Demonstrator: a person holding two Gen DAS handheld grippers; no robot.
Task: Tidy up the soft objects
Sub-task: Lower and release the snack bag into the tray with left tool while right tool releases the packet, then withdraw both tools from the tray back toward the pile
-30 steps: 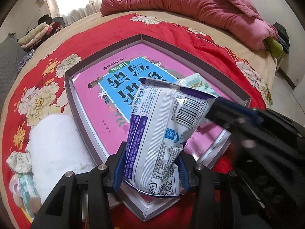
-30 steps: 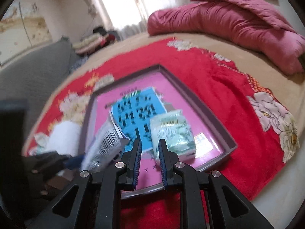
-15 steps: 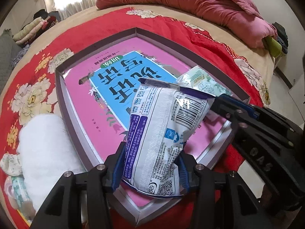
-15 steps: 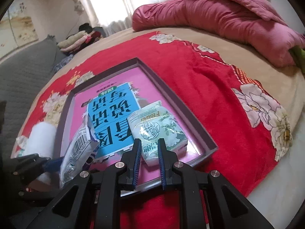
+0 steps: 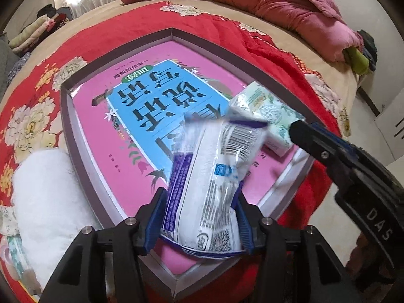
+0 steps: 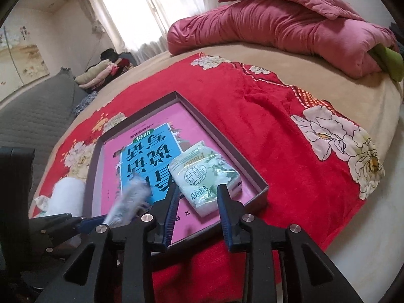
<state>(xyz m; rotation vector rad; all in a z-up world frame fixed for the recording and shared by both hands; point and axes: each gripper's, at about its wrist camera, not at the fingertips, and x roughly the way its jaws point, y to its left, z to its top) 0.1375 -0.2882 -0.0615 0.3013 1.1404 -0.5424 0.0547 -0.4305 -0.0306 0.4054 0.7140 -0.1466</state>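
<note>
My left gripper point(image 5: 199, 197) is shut on a white and purple plastic pack point(image 5: 209, 181) and holds it above the near corner of a shallow grey box point(image 5: 75, 151) lined with a pink book cover. A green-and-white tissue pack point(image 5: 267, 116) lies in the box's right corner; it also shows in the right wrist view point(image 6: 204, 174). My right gripper point(image 6: 198, 189) is open and empty, just in front of the tissue pack. The held pack point(image 6: 128, 202) shows blurred at its left.
The box rests on a red flowered blanket point(image 6: 277, 131) over a bed. A white fluffy towel point(image 5: 48, 192) and small items lie left of the box. A rolled pink quilt point(image 6: 290, 27) lies at the back. The bed edge point(image 6: 366, 214) drops off at right.
My right gripper has opened from nearly shut and drawn closer to the tissue pack. My left gripper has carried the white pack farther over the box.
</note>
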